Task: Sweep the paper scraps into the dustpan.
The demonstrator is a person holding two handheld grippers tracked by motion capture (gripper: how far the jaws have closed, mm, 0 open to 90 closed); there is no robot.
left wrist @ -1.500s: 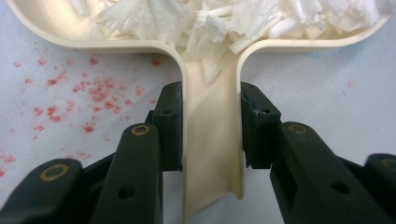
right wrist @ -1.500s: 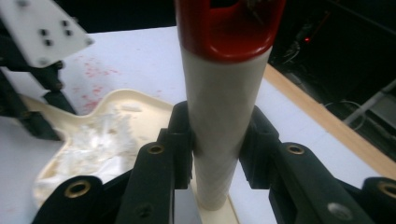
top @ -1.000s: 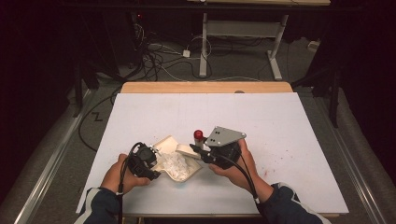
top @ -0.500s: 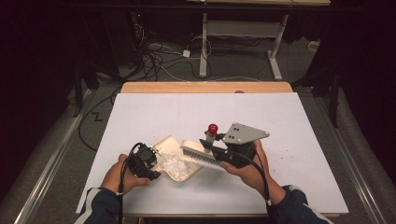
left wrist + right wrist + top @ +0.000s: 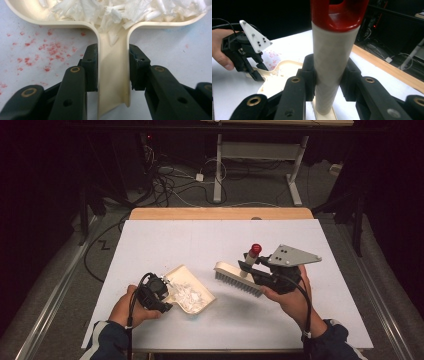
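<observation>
Here a white bench stands in a dark, cable-strewn room; the left gripper clamps the dustpan, the right gripper clamps the brush just beside it.

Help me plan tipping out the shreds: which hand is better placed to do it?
Left, probably: the left gripper is shut on the dustpan handle. The right gripper clamps the brush.

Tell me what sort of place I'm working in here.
Probably a lab or workshop test bench: a white-covered table, loose cables on the floor behind it, and a metal stand in a dark room.
</observation>
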